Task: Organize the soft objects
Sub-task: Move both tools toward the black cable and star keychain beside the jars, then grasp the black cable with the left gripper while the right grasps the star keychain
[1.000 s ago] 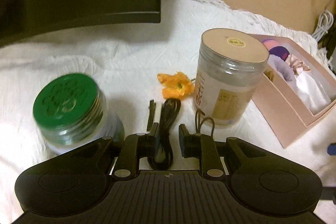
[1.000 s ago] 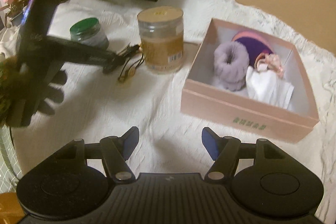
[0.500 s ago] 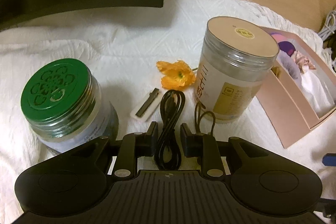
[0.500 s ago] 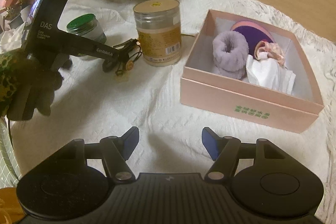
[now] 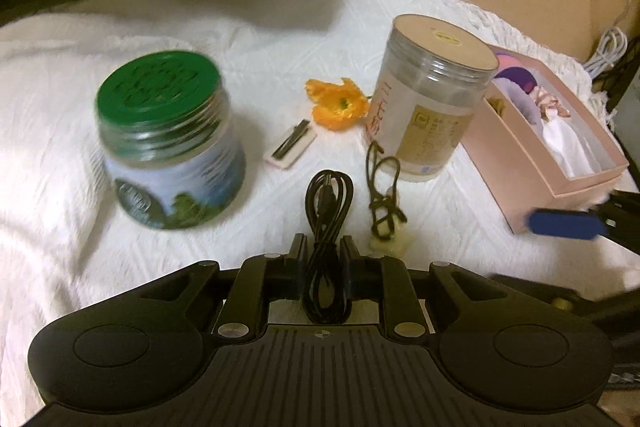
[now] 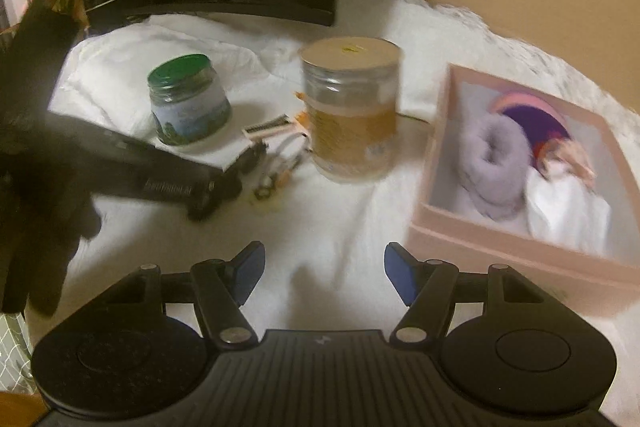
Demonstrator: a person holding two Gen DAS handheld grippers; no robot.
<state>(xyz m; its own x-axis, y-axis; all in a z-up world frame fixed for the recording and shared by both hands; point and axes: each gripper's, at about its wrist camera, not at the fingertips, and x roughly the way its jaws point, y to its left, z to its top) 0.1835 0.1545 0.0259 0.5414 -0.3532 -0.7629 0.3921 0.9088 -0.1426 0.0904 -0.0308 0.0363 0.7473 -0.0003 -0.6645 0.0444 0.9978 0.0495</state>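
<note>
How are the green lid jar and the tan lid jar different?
The green-lid jar is squat, with a bulging body and a landscape label; the tan-lid jar is taller and straight-sided, with a beige label. The green lid is patterned, the tan lid flat with a small sticker. Both stand upright, closed, on the white cloth.

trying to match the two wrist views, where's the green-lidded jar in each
Left wrist: green-lidded jar at left of centre, large and close, left of the black cable.
Right wrist: same jar upper left of centre, smaller.
Shared landmark: the tan-lidded jar, to its right in both.
</note>
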